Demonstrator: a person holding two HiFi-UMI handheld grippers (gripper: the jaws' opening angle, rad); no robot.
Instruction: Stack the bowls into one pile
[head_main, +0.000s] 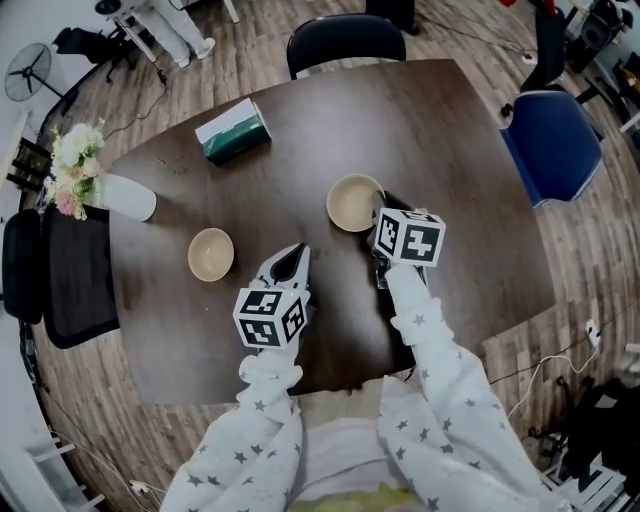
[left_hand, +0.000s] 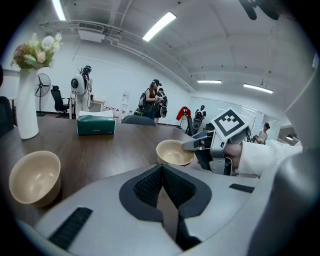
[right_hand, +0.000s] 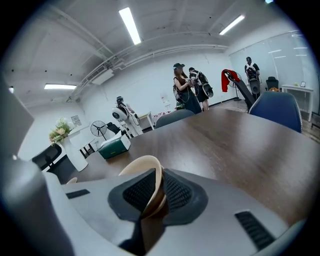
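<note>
Head view: the right gripper (head_main: 380, 214) pinches the right rim of a beige bowl (head_main: 355, 203) at the table's (head_main: 450, 150) middle. The second bowl (head_main: 211, 253) sits toward the left edge. Between them, the left gripper (head_main: 292, 262) is closed and empty. The bowls look stiff, light and smooth, so one held by the rim may swing.

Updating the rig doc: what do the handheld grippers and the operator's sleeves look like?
The left gripper and right gripper match: pale grey moulded bodies tapering to two jaws lined with dark ribbed pads. Each carries a white cube with black square markers. No cables visible. The sleeves are pale with small dark stars, cuffs gathered.
</note>
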